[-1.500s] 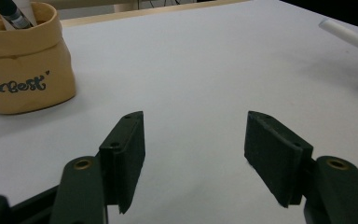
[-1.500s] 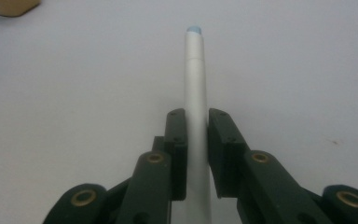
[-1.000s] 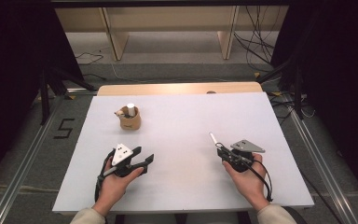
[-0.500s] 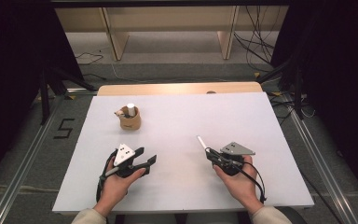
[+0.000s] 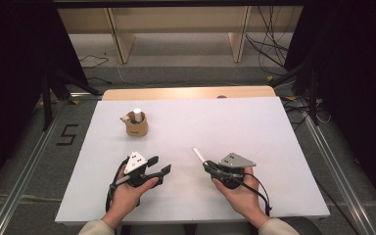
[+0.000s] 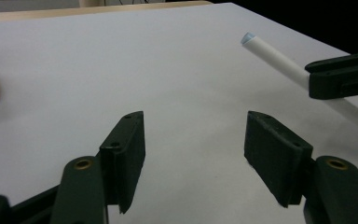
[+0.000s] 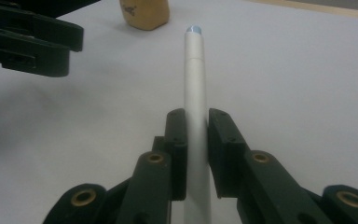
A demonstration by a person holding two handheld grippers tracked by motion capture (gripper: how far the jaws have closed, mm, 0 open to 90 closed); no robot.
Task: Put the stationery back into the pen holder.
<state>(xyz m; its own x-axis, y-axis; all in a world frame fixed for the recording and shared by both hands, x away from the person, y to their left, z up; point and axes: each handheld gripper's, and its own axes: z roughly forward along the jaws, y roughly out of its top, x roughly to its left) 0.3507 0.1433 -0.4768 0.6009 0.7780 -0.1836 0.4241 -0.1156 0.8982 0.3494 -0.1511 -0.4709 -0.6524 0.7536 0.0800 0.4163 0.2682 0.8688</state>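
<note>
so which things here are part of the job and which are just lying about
In the job:
- white pen, clamped in the right gripper
- tan holder, with one white pen standing in it
- left gripper, open

Lying about:
- cables on the floor
- wooden frame beyond the table

White table (image 5: 274,127); tan cup (image 5: 137,128) standing on far left part, white stick inside.

Recording area, seen from above.
White surface (image 5: 254,127) on a grey floor (image 5: 186,54); pale wooden furniture legs (image 5: 122,41) and loose black cables (image 5: 269,49) behind; dark curtains (image 5: 10,58) at both sides; a "5" (image 5: 66,135) marked on the floor.
</note>
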